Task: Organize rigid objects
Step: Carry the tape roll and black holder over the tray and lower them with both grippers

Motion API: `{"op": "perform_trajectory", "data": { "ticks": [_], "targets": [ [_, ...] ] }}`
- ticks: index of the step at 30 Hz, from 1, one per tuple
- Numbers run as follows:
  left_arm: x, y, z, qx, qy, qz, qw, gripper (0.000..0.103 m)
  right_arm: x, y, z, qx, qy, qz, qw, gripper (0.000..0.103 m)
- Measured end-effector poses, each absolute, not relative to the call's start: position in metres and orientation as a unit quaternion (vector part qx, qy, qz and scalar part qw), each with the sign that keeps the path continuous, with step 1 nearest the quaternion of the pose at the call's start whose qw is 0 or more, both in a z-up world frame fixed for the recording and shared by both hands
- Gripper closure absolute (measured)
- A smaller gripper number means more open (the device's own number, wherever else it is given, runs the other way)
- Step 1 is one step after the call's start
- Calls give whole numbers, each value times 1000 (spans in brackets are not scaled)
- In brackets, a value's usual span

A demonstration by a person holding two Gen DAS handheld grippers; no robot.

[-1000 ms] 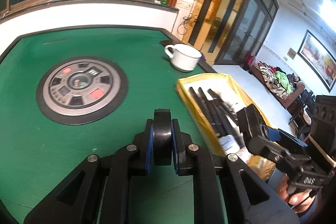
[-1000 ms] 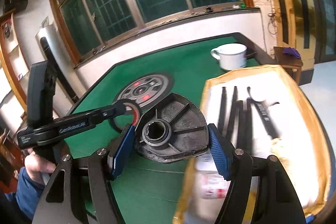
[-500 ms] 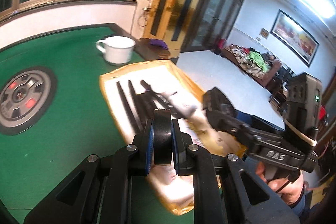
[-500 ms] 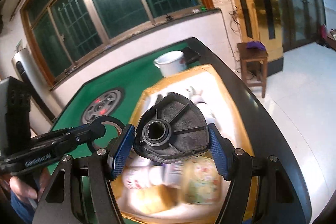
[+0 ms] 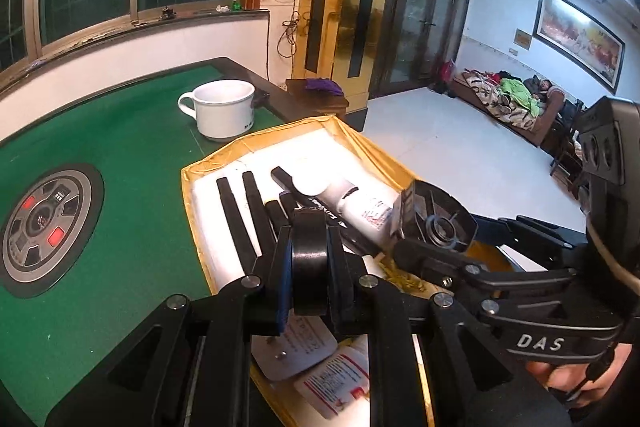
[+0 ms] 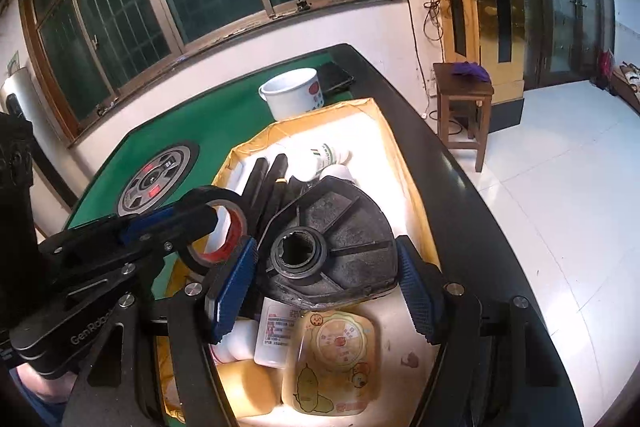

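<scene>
- A yellow-rimmed box (image 6: 404, 163) with a white lining sits at the right edge of the green surface (image 5: 132, 155), just in front of a white mug (image 5: 222, 113).
- Inside the box lie several long black bars (image 5: 236, 215) side by side at the far left, a white bottle (image 5: 360, 205) with a printed label beside them, another white bottle with green lettering (image 6: 326, 161) farther back, and near the front a flat yellow cartoon-printed pack (image 6: 336, 359) and a small labelled white container (image 6: 278, 331).
- The left gripper (image 5: 310, 259) is clamped narrowly on a roll of black tape (image 5: 309, 263), held on edge over the box's near left part.
- The right gripper (image 6: 326, 283) stands fairly wide, its blue pads pressing both sides of a dark ribbed fan-shaped plastic part (image 6: 332, 251) with a round hub, held above the box.
- The grippers and what they hold hide much of the box's middle; the near corner is cut off by the lens edge.
- Label print is too small to read.
- A round grey dial panel (image 5: 42, 227) is set into the surface left of the box.
</scene>
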State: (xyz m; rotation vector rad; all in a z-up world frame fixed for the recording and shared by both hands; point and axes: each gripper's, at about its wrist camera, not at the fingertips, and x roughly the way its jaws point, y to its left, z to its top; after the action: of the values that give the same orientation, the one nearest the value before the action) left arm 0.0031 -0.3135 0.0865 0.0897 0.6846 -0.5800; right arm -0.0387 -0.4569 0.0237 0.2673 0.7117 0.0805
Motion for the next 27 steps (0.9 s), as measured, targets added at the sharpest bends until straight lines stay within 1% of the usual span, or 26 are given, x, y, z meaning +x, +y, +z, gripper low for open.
{"op": "perform_trajectory", "data": {
  "ticks": [14, 27],
  "targets": [
    [2, -322, 78, 72, 318, -259, 909, 90, -16, -462, 22, 125, 383, 43, 914, 39],
    [-3, -331, 73, 105, 300, -250, 915, 90, 0, -453, 28, 111, 394, 52, 911, 39]
  ]
}}
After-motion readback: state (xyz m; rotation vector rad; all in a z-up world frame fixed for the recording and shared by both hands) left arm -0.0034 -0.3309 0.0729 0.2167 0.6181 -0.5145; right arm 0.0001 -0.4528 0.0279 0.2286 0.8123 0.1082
